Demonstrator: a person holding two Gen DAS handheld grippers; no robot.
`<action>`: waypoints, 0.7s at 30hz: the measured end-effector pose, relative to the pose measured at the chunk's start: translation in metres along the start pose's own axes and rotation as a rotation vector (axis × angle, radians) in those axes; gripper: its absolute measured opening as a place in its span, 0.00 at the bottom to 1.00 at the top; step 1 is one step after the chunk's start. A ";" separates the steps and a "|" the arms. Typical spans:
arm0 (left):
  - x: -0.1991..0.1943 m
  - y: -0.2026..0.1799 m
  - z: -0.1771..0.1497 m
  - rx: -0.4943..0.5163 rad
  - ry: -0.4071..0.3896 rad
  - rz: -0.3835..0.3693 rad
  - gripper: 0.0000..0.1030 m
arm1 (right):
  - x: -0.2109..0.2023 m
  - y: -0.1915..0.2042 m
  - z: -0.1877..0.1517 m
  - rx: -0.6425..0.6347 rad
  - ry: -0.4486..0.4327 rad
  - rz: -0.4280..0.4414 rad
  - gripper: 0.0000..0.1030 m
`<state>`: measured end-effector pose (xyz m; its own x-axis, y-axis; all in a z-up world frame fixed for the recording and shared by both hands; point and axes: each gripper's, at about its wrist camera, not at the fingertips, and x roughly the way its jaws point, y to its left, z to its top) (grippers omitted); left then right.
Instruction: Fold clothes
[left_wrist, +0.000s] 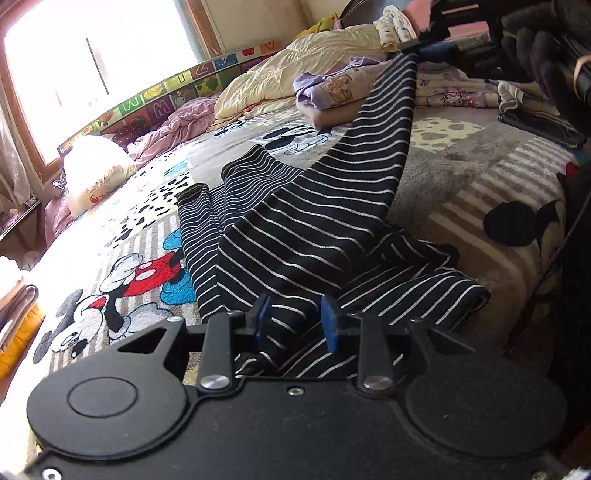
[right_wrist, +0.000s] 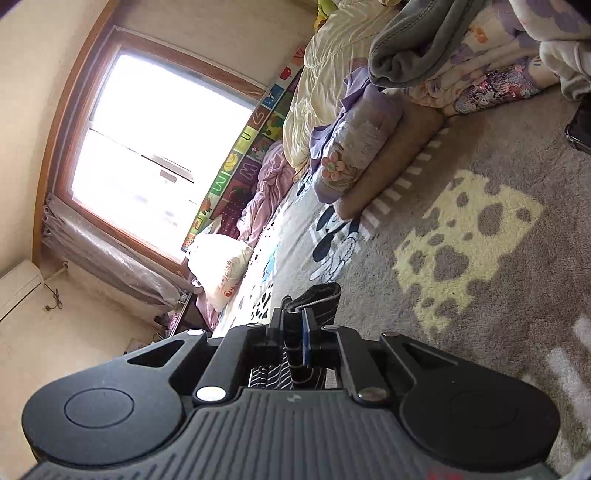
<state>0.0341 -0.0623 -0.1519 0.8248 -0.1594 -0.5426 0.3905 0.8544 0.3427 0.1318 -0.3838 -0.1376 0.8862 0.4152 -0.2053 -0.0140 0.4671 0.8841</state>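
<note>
Garment (left_wrist: 317, 206): soft knit, black with thin white stripes, long and limp. One end is lifted into a taut diagonal sheet that narrows toward the upper right; the rest lies crumpled on the blanket (left_wrist: 461, 173), with two narrow striped sections fanned out to the left and a folded hem at the right.

Left gripper (left_wrist: 297, 321): matte black plastic body, blue pads (left_wrist: 329, 323). Fingers stand apart at moderate width, striped cloth lying between and under them; not pinched.

Right gripper (right_wrist: 298, 332): ribbed black housing, fingers drawn close together and clamped on a bunched fold of the garment, which sticks out past the tips as a dark rolled edge. In the left view this gripper (left_wrist: 413, 46) is at the top of the raised sheet.

Surface: plush fleece blanket on a bed, grey with cream spotted patches and cartoon mouse prints in red, blue and black. Beyond the garment, a folded lilac stack (left_wrist: 332, 92), a cream quilt (left_wrist: 295, 70), a pink crumpled sheet. Alphabet foam mat (left_wrist: 155, 99) stands along the wall. Bright window (right_wrist: 159, 147) with wooden frame; pale walls.
</note>
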 end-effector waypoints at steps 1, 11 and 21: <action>0.000 0.000 -0.001 0.007 -0.001 0.001 0.44 | 0.001 0.006 0.002 0.012 -0.001 0.017 0.11; 0.004 0.008 -0.013 0.018 -0.016 0.011 0.18 | 0.036 0.058 0.007 0.119 0.006 0.112 0.11; 0.001 0.044 -0.021 -0.156 -0.025 -0.091 0.03 | 0.110 0.098 0.003 0.103 0.037 0.054 0.11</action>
<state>0.0435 -0.0148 -0.1535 0.7997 -0.2504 -0.5457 0.3976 0.9019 0.1689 0.2290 -0.2950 -0.0725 0.8678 0.4668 -0.1701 -0.0120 0.3619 0.9321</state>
